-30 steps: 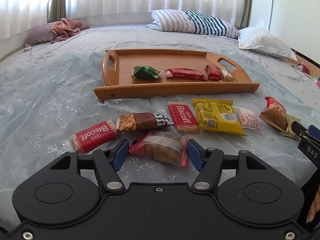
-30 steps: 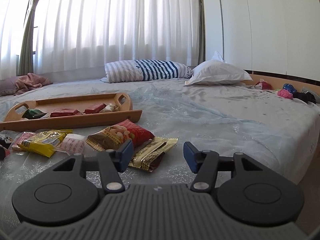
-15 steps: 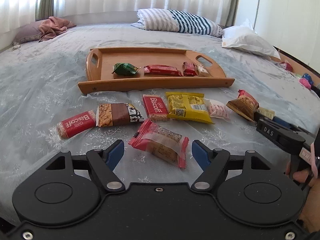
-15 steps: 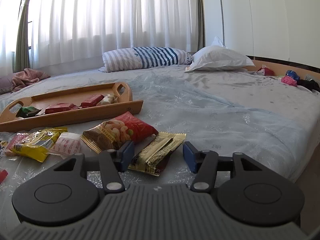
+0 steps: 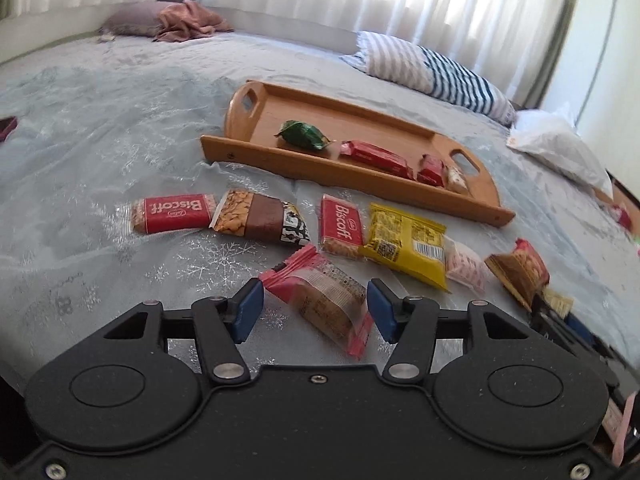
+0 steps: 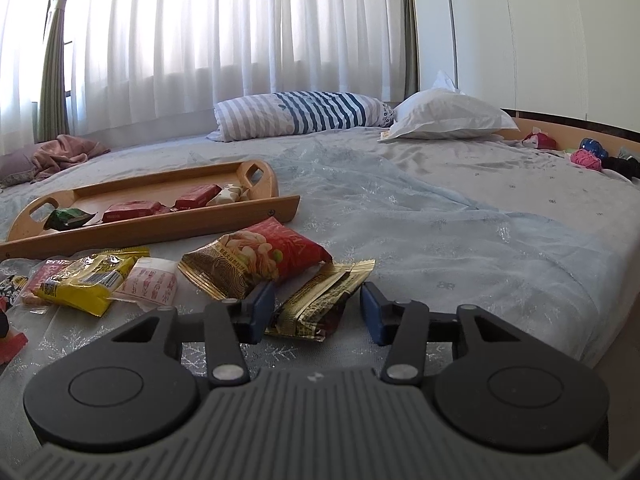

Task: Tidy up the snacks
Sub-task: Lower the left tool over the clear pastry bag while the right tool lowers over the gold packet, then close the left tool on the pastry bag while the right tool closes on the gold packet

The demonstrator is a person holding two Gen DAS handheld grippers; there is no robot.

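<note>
Bed (image 5: 100,120), pale blue sheet: wooden tray (image 5: 400,184) at 12 o'clock, four snacks inside. Left gripper (image 5: 315,311), fingers spread, straddling red-edged biscuit pack (image 5: 324,300). Right gripper (image 6: 317,311), fingers spread around gold wrapper (image 6: 324,300), red peanut bag (image 6: 260,260) at 11 o'clock.

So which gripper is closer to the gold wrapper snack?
Right. The right gripper straddles the gold wrapper snack; the left gripper sits over the red-edged clear packet, several snacks away.

Bed (image 6: 460,208), pale blue snowflake-patterned cover. Sheer white curtains (image 6: 240,40) across a bright window, olive drape (image 6: 54,72) at the left; plain white wall panels (image 6: 540,32) on the right. Striped pillow (image 6: 304,114), white pillow (image 6: 448,116), crumpled pink blanket (image 6: 64,152) along the far edge.
</note>
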